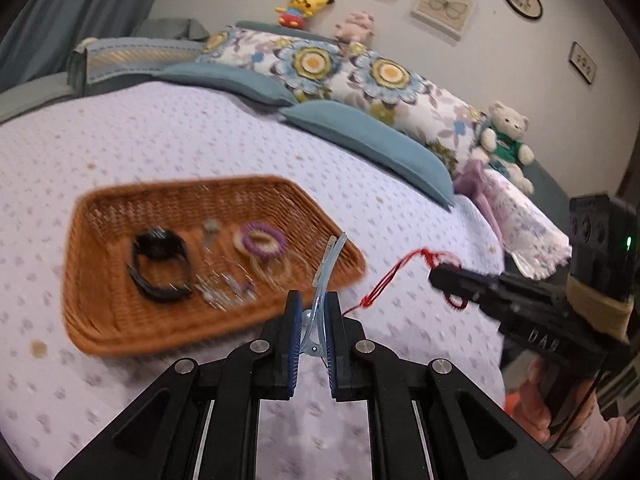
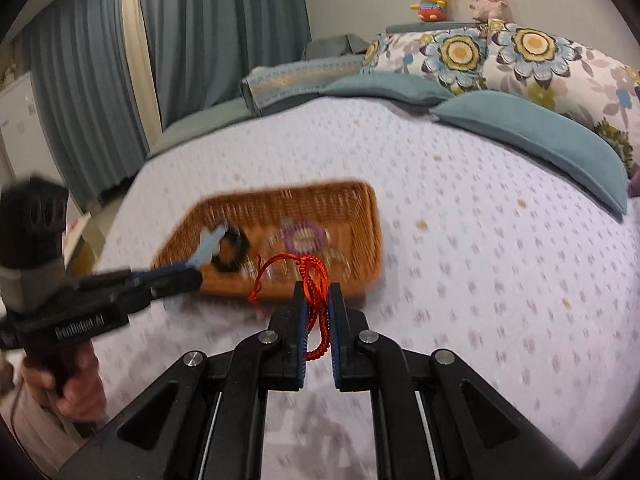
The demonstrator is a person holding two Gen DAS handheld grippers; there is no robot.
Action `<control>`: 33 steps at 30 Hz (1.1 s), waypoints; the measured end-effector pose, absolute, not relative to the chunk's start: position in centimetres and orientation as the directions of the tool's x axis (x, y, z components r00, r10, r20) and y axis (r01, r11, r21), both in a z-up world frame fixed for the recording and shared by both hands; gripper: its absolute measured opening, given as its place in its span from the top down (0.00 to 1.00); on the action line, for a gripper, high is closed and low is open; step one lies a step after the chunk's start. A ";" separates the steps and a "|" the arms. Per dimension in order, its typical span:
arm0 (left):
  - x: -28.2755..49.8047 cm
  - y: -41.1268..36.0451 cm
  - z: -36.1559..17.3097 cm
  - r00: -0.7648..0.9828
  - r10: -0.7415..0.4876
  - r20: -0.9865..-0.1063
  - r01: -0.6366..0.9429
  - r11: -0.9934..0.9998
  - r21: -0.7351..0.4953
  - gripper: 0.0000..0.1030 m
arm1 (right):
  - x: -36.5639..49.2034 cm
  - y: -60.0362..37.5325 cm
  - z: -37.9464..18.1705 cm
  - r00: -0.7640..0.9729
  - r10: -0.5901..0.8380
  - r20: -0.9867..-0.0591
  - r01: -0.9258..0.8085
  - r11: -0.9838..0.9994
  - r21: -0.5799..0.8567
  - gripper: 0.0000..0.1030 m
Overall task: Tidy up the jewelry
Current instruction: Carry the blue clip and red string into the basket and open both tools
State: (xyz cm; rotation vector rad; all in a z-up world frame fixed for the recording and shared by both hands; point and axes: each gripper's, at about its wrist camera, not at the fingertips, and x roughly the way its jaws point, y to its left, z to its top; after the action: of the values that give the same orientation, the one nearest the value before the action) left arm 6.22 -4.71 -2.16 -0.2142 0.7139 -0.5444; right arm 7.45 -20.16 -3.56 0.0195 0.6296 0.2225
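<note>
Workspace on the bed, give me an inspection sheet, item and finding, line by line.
Surface: lilac dotted bedspread with a few brown spots.
Job's things: wicker tray holding a black watch, a purple hair tie and small blurred pieces.
Clutter: nothing seen.
Grippers: left claw shut on a clear blue hair clip; right claw shut on a red cord bracelet. Both sit near the tray's near edge.
Cables: thin dark cord beneath the right handle.
Surroundings: floral pillows, teal cushions, teddy bear, Pikachu plush, blue curtains, framed pictures.
</note>
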 end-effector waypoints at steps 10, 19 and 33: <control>14.0 1.1 -1.1 0.692 -0.424 -0.584 0.247 0.899 -0.361 0.89 | 18.2 -14.8 -3.5 0.762 0.250 -0.598 -0.228 0.967 0.114 0.90; 18.6 3.9 -6.1 0.658 -0.358 -0.662 0.133 0.921 -0.365 0.89 | 25.0 -10.5 -8.6 0.658 0.247 -0.712 -0.238 0.964 0.115 0.90; 19.4 3.4 -8.0 0.627 -0.335 -0.704 0.122 0.934 -0.336 0.89 | 27.3 -10.8 -11.5 0.576 0.261 -0.775 -0.207 0.963 0.171 0.73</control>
State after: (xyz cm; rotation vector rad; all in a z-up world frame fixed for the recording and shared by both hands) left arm 19.41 3.36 -7.96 -0.2673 0.8559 -0.2652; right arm 27.25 -10.76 -11.50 0.0635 0.9169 0.2744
